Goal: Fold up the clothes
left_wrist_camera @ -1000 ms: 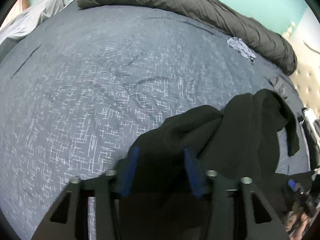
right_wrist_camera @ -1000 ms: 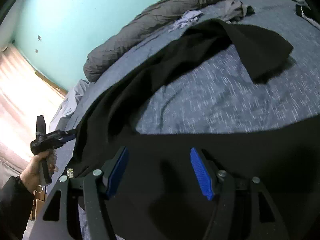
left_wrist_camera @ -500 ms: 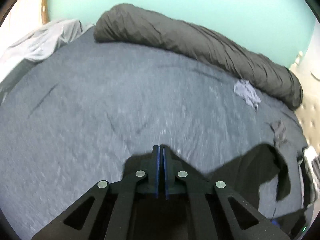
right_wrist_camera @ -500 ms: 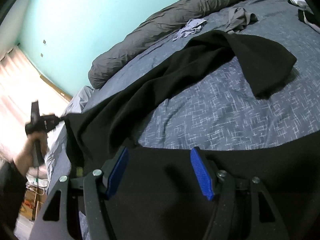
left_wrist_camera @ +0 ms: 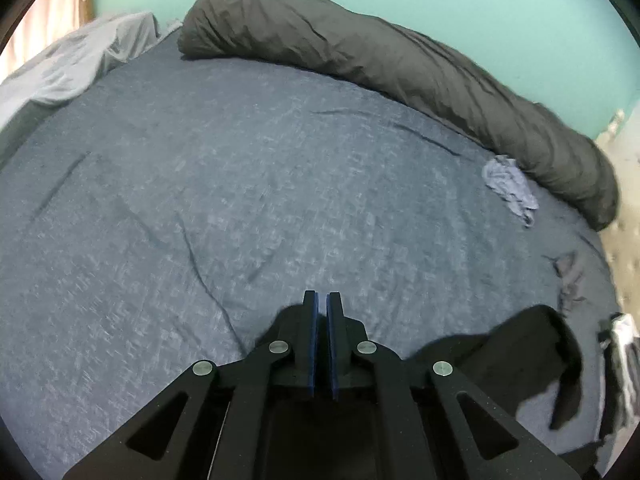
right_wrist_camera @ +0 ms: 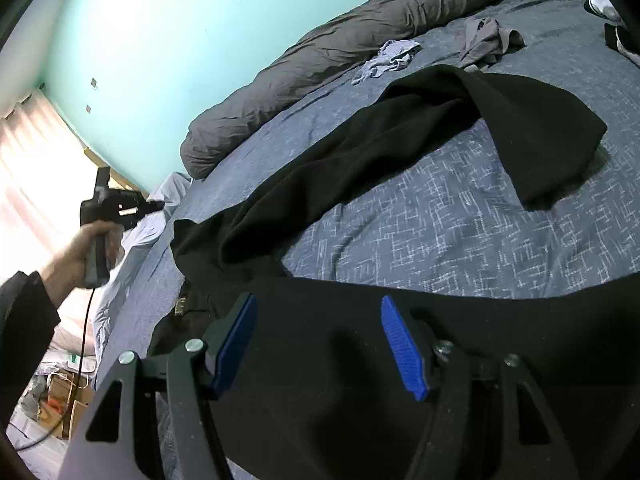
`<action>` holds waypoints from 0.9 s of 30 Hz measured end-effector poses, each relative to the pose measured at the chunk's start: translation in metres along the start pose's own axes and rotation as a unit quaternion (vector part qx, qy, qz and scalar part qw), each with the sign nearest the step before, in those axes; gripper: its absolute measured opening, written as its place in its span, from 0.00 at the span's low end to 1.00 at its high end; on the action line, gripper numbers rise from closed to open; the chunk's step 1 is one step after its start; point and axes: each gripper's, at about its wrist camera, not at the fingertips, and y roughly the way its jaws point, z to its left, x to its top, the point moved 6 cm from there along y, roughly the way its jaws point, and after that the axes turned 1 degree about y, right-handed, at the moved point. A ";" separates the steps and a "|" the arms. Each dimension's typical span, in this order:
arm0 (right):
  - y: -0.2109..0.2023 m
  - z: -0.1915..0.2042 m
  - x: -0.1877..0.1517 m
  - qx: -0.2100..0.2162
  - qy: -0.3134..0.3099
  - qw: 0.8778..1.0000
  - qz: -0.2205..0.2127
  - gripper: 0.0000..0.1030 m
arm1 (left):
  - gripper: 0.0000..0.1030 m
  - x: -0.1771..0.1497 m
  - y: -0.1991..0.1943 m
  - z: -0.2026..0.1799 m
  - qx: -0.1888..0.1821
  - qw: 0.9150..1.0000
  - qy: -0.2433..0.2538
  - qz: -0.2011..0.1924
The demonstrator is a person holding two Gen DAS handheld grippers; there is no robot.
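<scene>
Left gripper: jaws closed, only a sliver between the blue pads. Black cloth shows just beside the fingers on both sides, but I can't tell whether a fold is pinched. In the right wrist view it sits in the person's hand, raised off the bed's edge, tip close to the near corner of the black garment.

Right gripper: jaws wide, pads not pressing on anything. Black cloth fills the view under and between the fingers.

Black garment: spread over the patterned blue bed cover. From the right gripper it runs ahead and left in a long band, then doubles back into a flap ahead and to the right. From the left gripper, the rest of it lies low to the right.

Ahead of the left gripper: bare bed cover, then the rolled dark grey duvet along the far edge against the teal wall.

Small crumpled light blue cloth lies ahead and right, just beside the duvet. A grey garment lies bunched just past the black flap.
</scene>
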 end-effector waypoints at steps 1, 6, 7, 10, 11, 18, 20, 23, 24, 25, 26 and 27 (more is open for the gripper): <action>0.000 0.000 0.000 0.001 0.001 1.000 0.000 0.64 | 0.09 -0.005 -0.004 0.005 -0.003 1.000 -0.002 0.002; 0.000 0.003 0.001 0.003 0.001 1.000 -0.002 0.64 | 0.36 -0.060 -0.022 0.028 -0.017 0.999 0.000 0.035; -0.001 0.004 0.002 0.005 0.001 1.000 -0.004 0.64 | 0.36 -0.075 -0.023 0.032 -0.020 0.999 0.000 0.046; -0.004 0.008 0.003 0.007 -0.004 1.000 -0.011 0.64 | 0.37 -0.118 -0.028 0.043 -0.032 0.997 -0.005 0.074; -0.005 0.010 0.003 0.007 -0.005 1.000 -0.012 0.64 | 0.37 -0.130 -0.030 0.046 -0.037 0.996 -0.009 0.082; -0.008 0.013 0.006 0.013 -0.006 1.000 -0.023 0.64 | 0.57 -0.207 -0.056 0.056 -0.072 0.989 -0.034 0.124; -0.008 0.012 0.005 0.015 -0.003 1.000 -0.021 0.64 | 0.57 -0.221 -0.062 0.061 -0.074 0.988 -0.045 0.128; -0.009 0.014 0.004 0.017 -0.003 1.000 -0.020 0.64 | 0.57 -0.238 -0.061 0.064 -0.082 0.985 -0.063 0.140; -0.009 0.015 0.004 0.018 -0.004 1.000 -0.020 0.64 | 0.57 -0.243 -0.060 0.063 -0.083 0.984 -0.064 0.145; -0.009 0.016 0.003 0.019 -0.006 1.000 -0.020 0.64 | 0.57 -0.249 -0.057 0.061 -0.086 0.982 -0.062 0.154; -0.010 0.017 0.003 0.019 -0.007 1.000 -0.020 0.64 | 0.57 -0.255 -0.054 0.059 -0.088 0.981 -0.060 0.163; -0.009 0.017 0.002 0.020 -0.007 1.000 -0.020 0.64 | 0.58 -0.257 -0.053 0.058 -0.091 0.980 -0.061 0.165</action>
